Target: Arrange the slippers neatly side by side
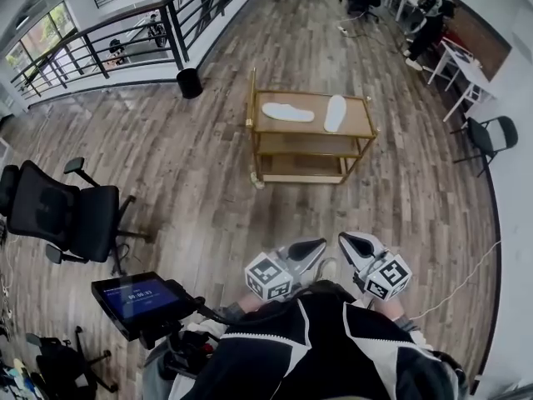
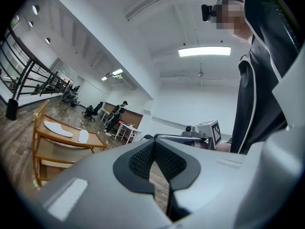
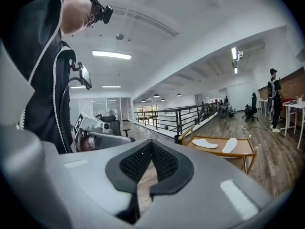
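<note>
I hold both grippers low in front of my body, well apart from the work. My left gripper (image 1: 319, 244) has its jaws pressed together with nothing between them, and my right gripper (image 1: 348, 240) is closed the same way, empty too. In the head view the two tips angle toward each other over the wooden floor (image 1: 208, 190).

The two white slippers are across the room on the top shelf of a wooden cart (image 1: 312, 133), far beyond my reach. The left slipper (image 1: 288, 112) lies crosswise on the shelf, while the right slipper (image 1: 335, 112) lies almost lengthwise, its toe toward the far edge (so the pair forms a loose corner, not a matched row). They are near each other but not touching.

A black office chair (image 1: 71, 215) stands to my left, and a small screen (image 1: 137, 297) sits near my hip. A black bin (image 1: 190, 82) stands by the railing (image 1: 125, 32) beyond the cart. A person (image 1: 433, 19) stands by white tables (image 1: 462, 65) at the far right.
</note>
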Demonstrator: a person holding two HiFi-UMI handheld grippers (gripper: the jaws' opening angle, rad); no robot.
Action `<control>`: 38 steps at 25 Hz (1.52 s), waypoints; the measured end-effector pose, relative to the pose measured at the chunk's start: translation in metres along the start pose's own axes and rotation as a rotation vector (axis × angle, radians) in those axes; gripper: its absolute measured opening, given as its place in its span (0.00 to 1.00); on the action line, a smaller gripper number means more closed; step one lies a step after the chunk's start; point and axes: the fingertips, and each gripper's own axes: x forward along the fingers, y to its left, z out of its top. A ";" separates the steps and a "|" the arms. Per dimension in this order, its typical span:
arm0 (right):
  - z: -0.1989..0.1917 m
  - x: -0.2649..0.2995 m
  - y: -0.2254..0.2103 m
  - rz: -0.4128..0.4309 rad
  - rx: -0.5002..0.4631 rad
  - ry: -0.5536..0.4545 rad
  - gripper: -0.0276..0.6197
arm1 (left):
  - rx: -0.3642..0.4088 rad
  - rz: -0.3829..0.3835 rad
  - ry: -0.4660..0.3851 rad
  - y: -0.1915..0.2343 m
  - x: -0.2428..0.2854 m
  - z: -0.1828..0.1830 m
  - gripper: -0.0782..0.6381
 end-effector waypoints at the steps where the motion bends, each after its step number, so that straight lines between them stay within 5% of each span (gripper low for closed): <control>1: 0.000 0.003 -0.002 0.009 0.004 0.003 0.05 | -0.004 0.009 -0.002 0.003 0.001 0.001 0.13; 10: -0.006 0.037 -0.068 0.122 0.034 0.003 0.05 | -0.009 0.093 -0.013 0.051 0.048 0.003 0.13; 15: 0.023 0.050 -0.112 0.166 0.015 -0.031 0.05 | 0.010 0.109 -0.022 0.076 0.094 0.023 0.13; 26: 0.030 0.024 -0.222 0.185 0.028 -0.044 0.05 | 0.053 0.167 -0.006 0.112 0.194 0.043 0.13; 38: 0.029 0.031 -0.270 0.235 0.052 -0.080 0.05 | 0.067 0.222 0.029 0.136 0.230 0.040 0.13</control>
